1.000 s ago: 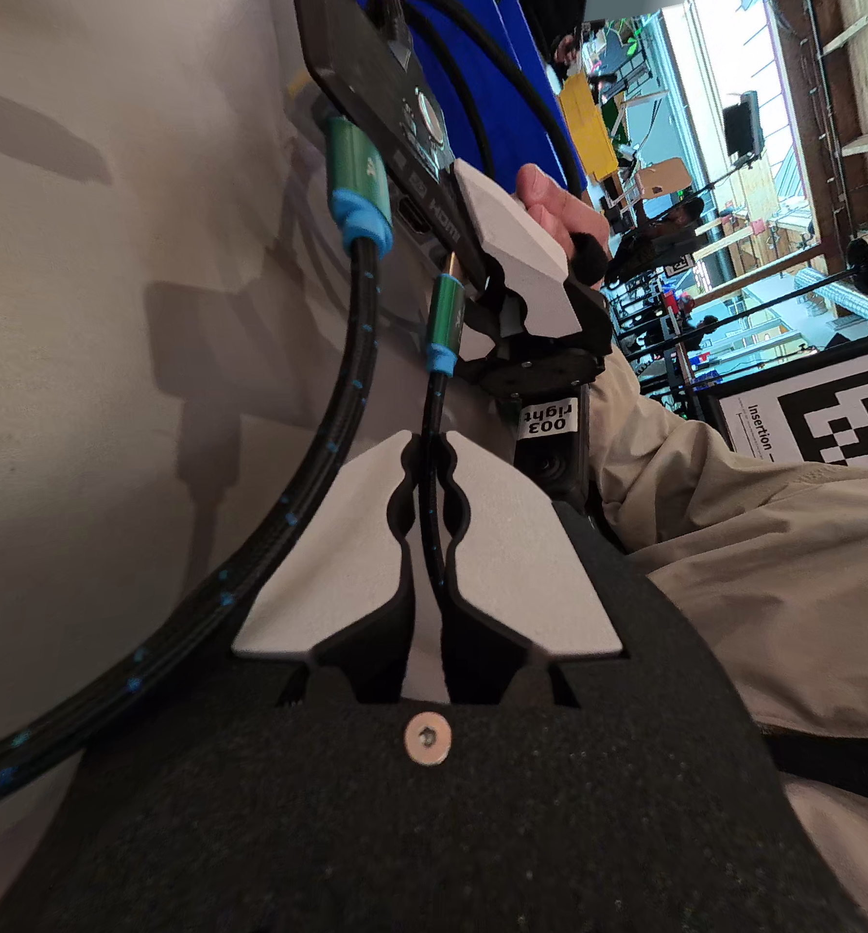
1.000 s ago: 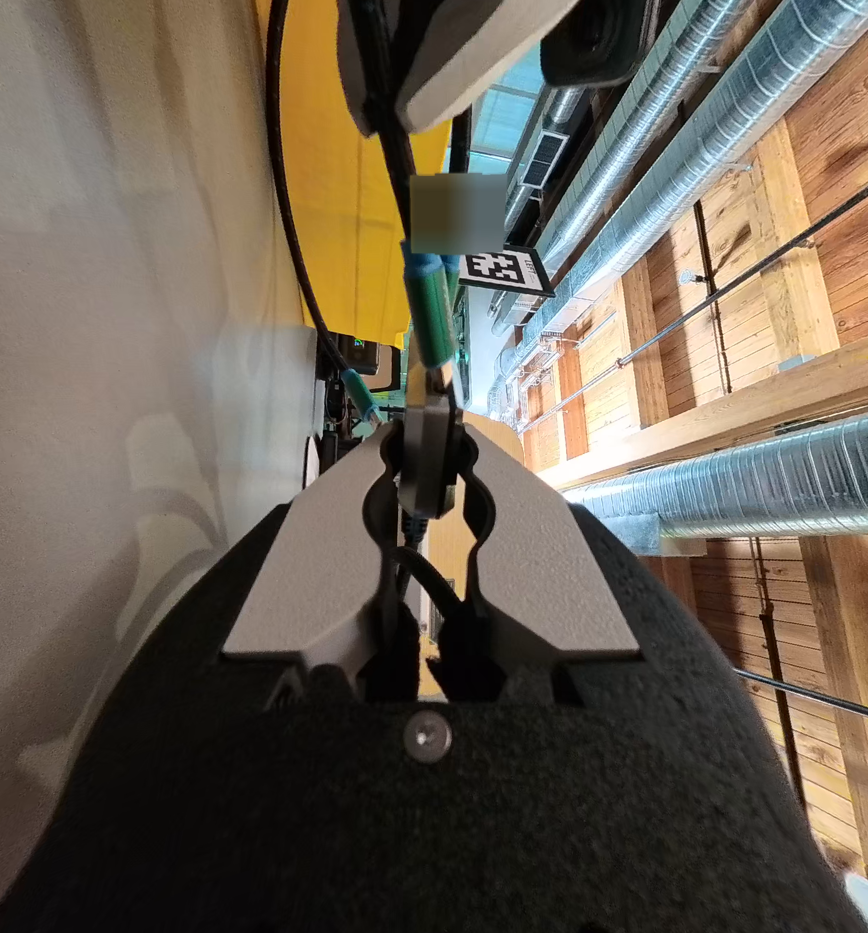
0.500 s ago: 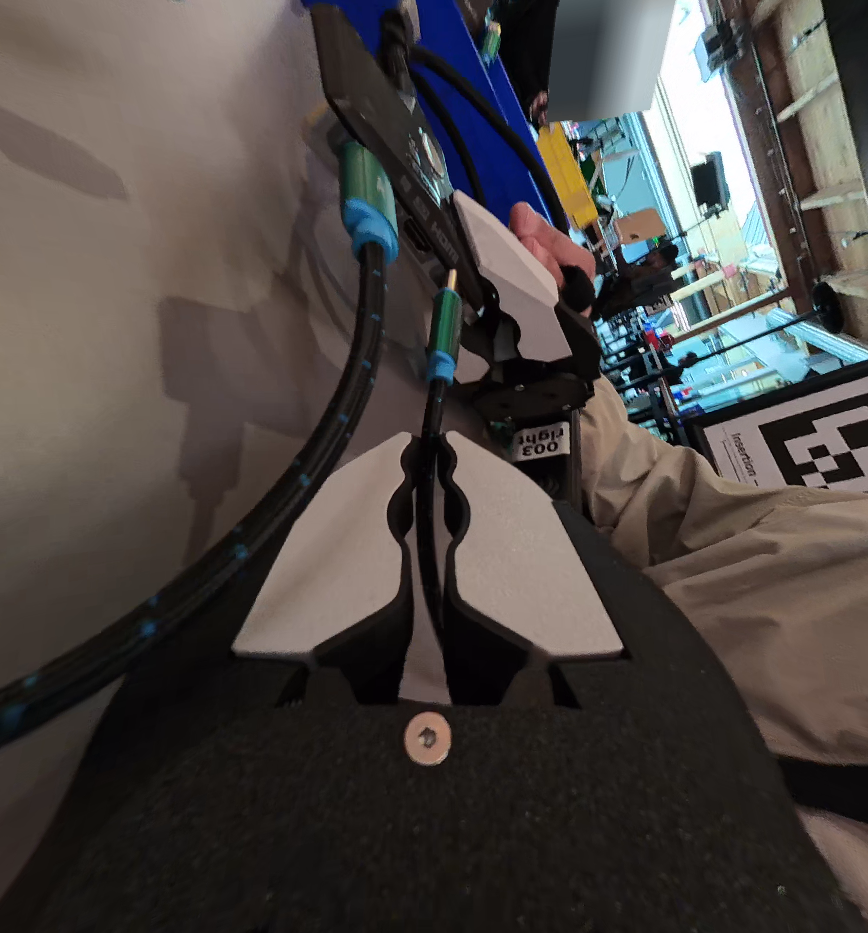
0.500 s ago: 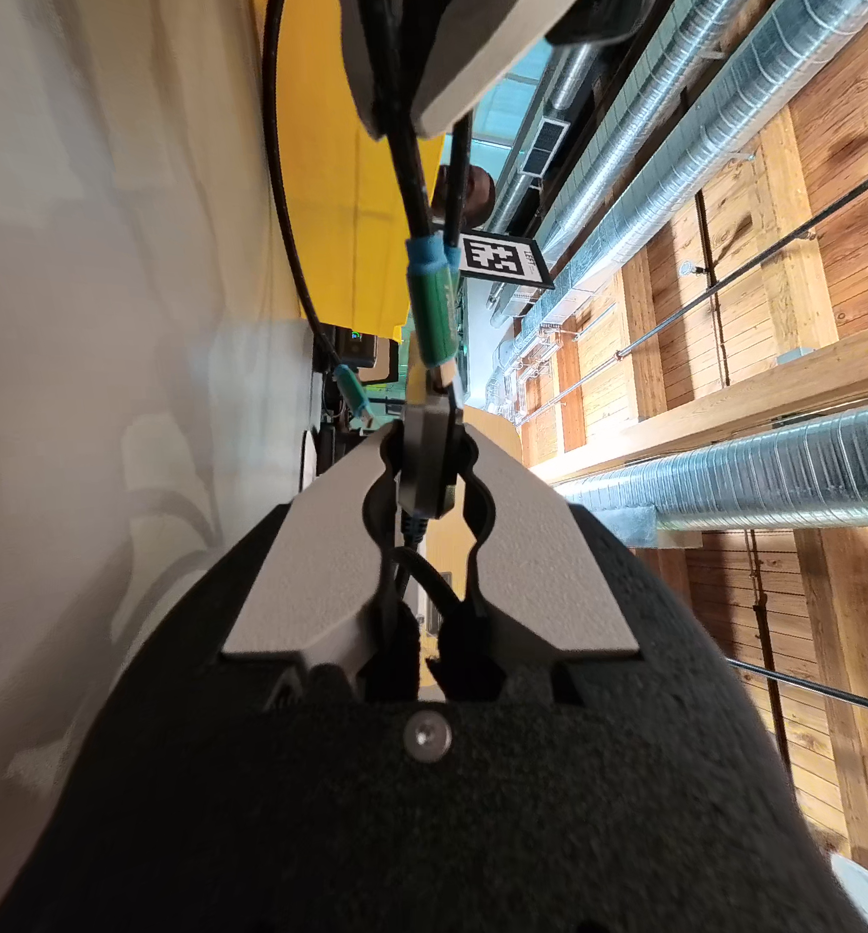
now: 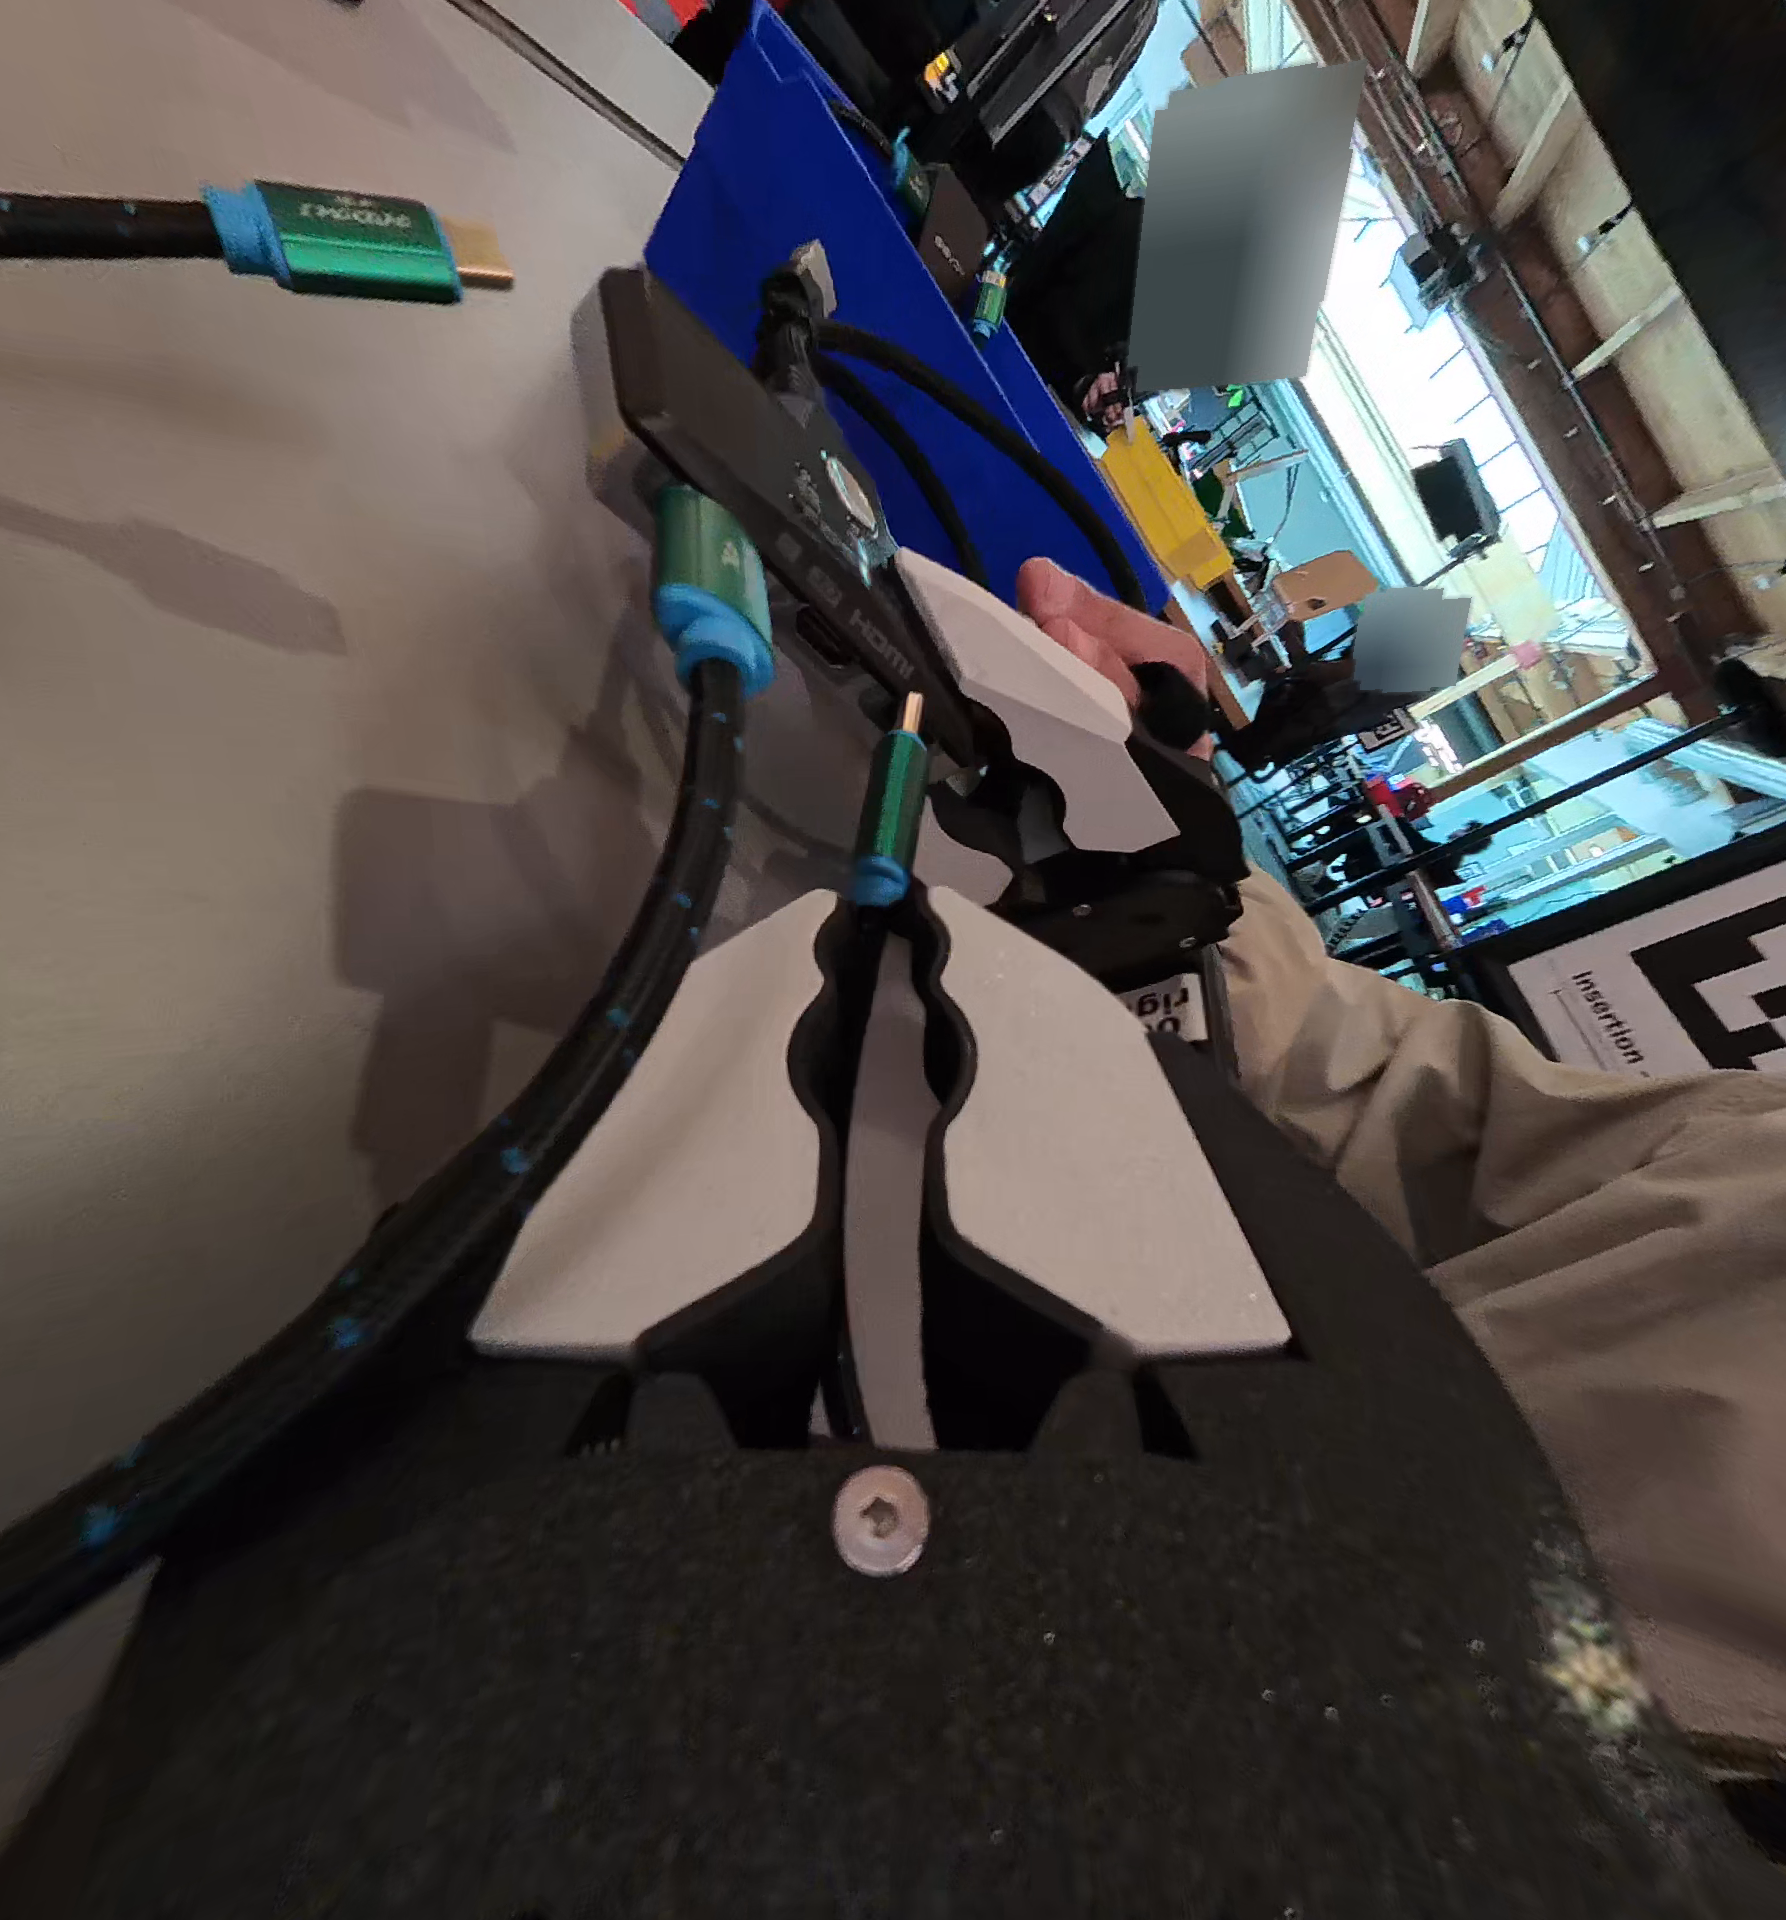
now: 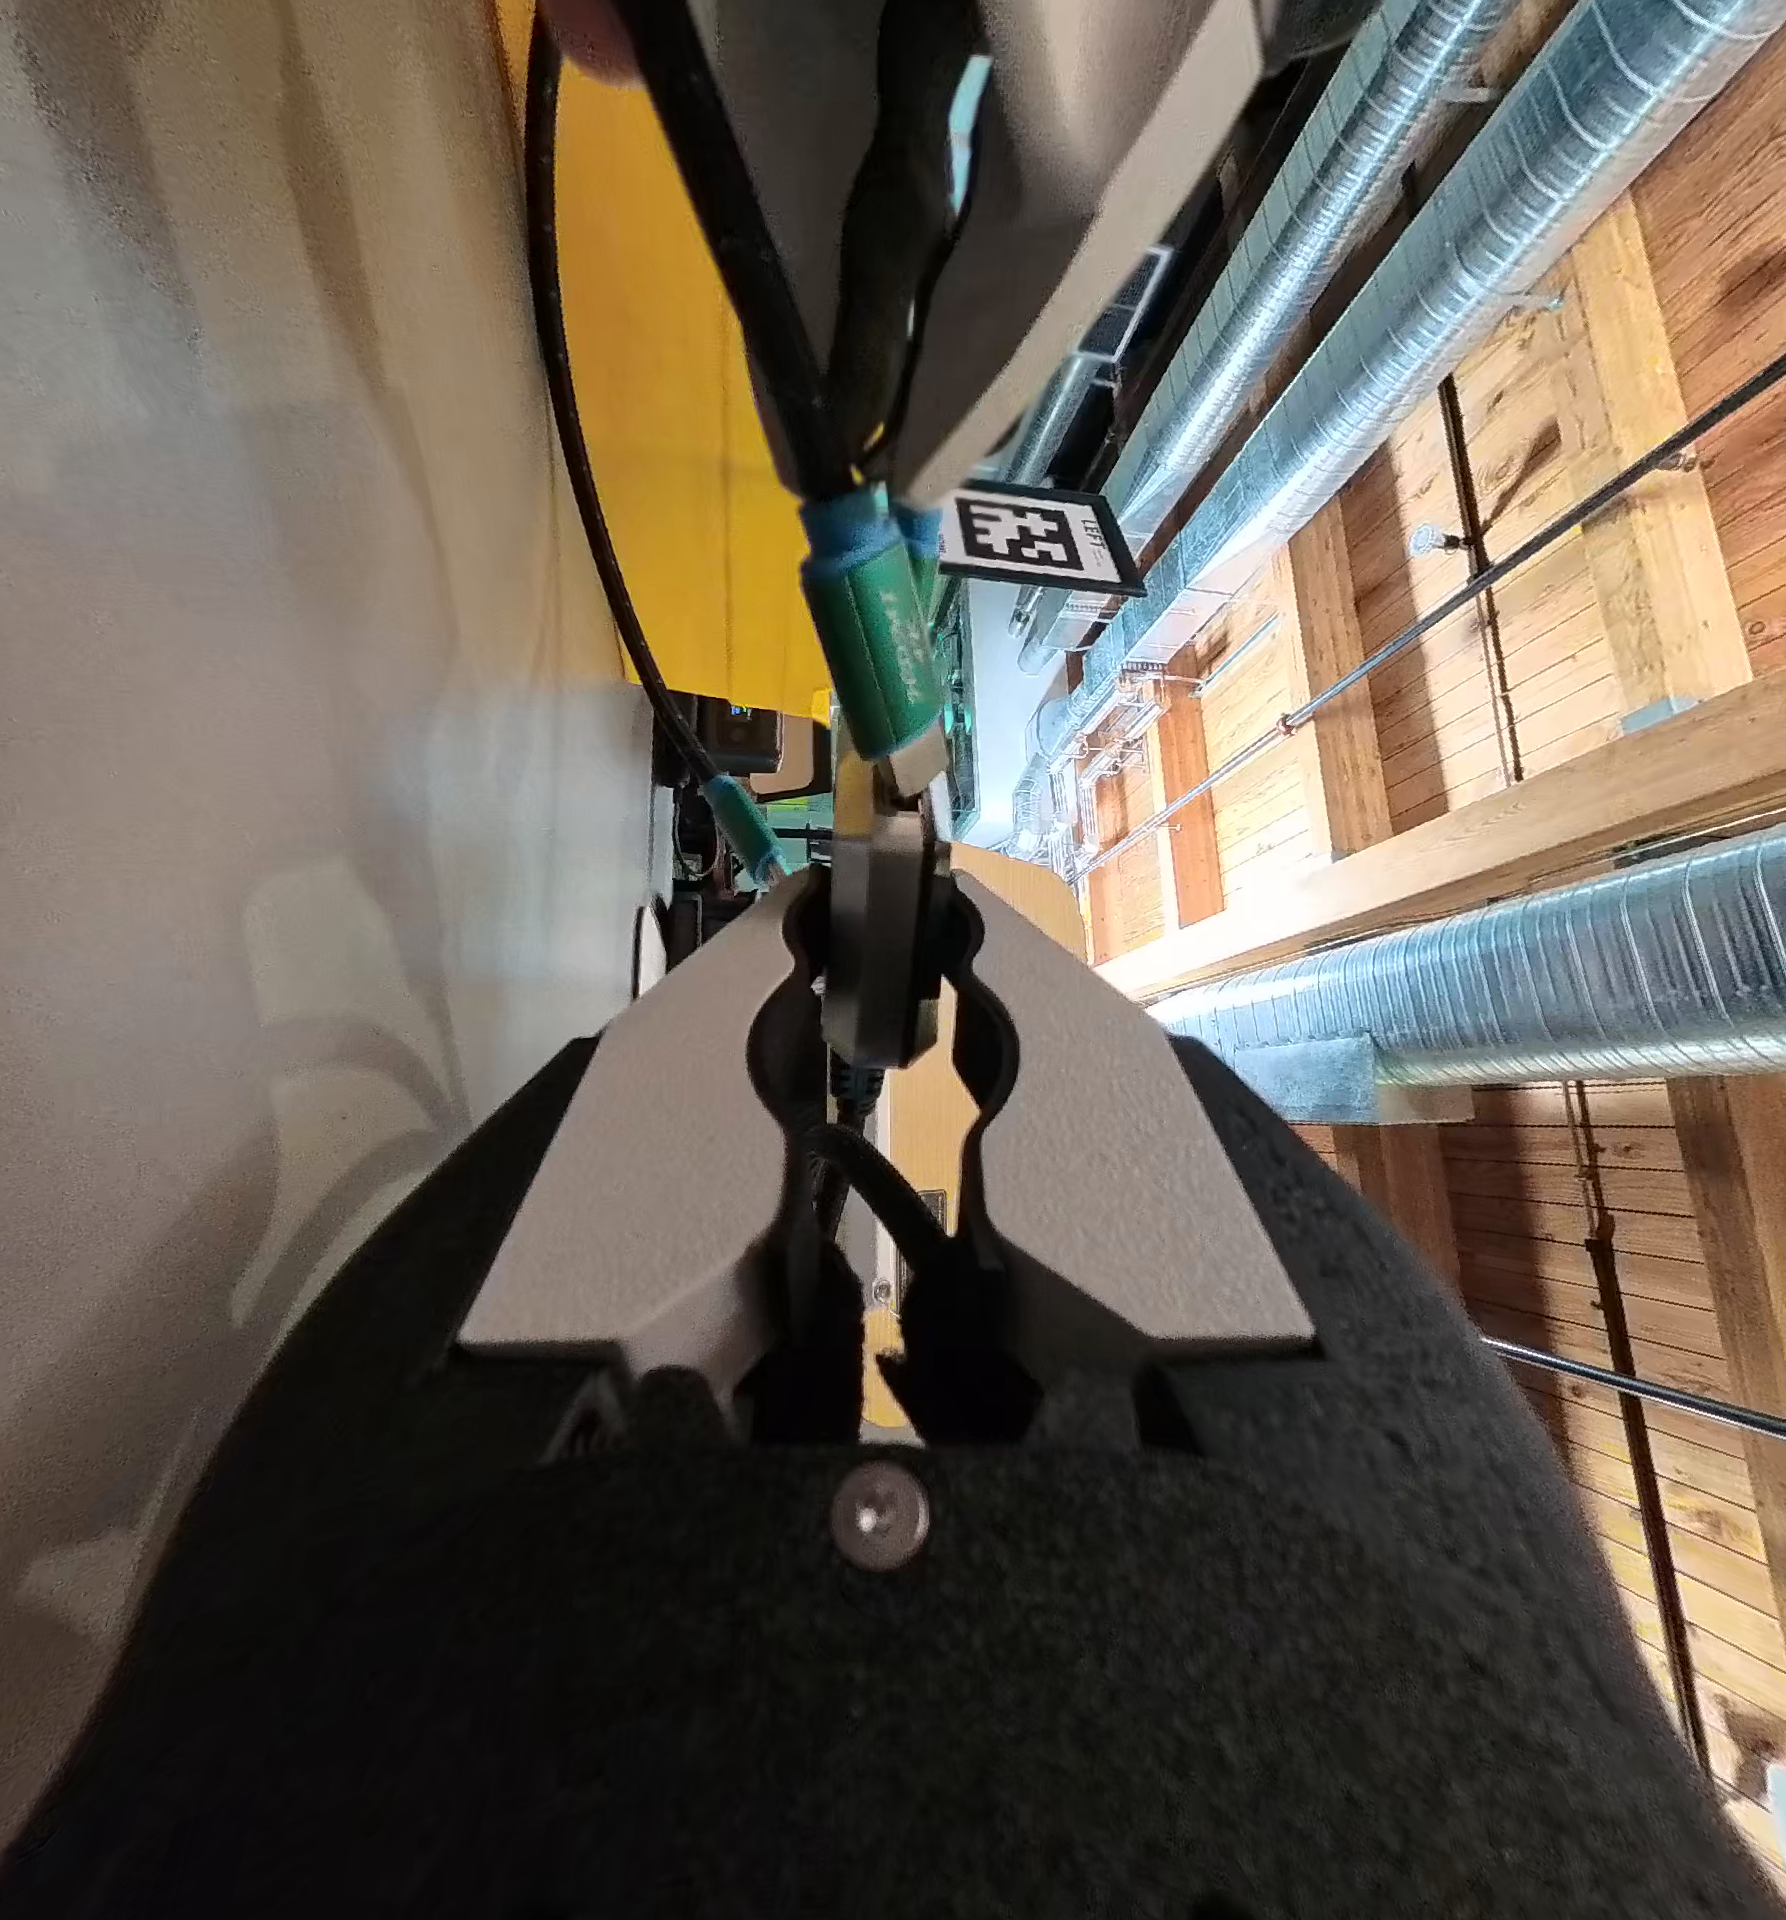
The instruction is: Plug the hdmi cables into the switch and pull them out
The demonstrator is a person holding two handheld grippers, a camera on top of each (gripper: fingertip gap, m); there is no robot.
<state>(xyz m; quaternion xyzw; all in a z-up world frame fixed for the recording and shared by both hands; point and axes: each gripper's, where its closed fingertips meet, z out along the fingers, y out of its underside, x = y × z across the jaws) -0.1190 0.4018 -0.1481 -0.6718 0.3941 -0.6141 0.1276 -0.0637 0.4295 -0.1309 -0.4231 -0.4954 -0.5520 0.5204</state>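
Note:
In the left wrist view my left gripper (image 5: 884,906) is shut on a thin black HDMI cable just behind its green plug (image 5: 891,800). The plug's gold tip sits just short of the black switch (image 5: 733,436), outside an empty port (image 5: 827,649). My right gripper (image 5: 1014,717) holds the switch's near end above the table. A second green plug (image 5: 710,566) on a thick cable sits in the switch. In the right wrist view my right gripper (image 6: 878,883) is shut on the switch (image 6: 873,935), with the green plug (image 6: 873,644) tipped against its edge.
A third green HDMI plug (image 5: 349,244) lies loose on the pale table (image 5: 193,727) at the far left. A blue bin (image 5: 868,312) stands behind the switch. A person's beige sleeve (image 5: 1491,1195) fills the right side. A marker board (image 5: 1751,987) stands beyond it. Left tips to right tips: about 7 cm.
My left gripper has tilted and drawn back slightly, bringing the loose third plug into view. The held plug now sits right at my fingertips. Its tip stays outside the port. The right gripper keeps the switch.

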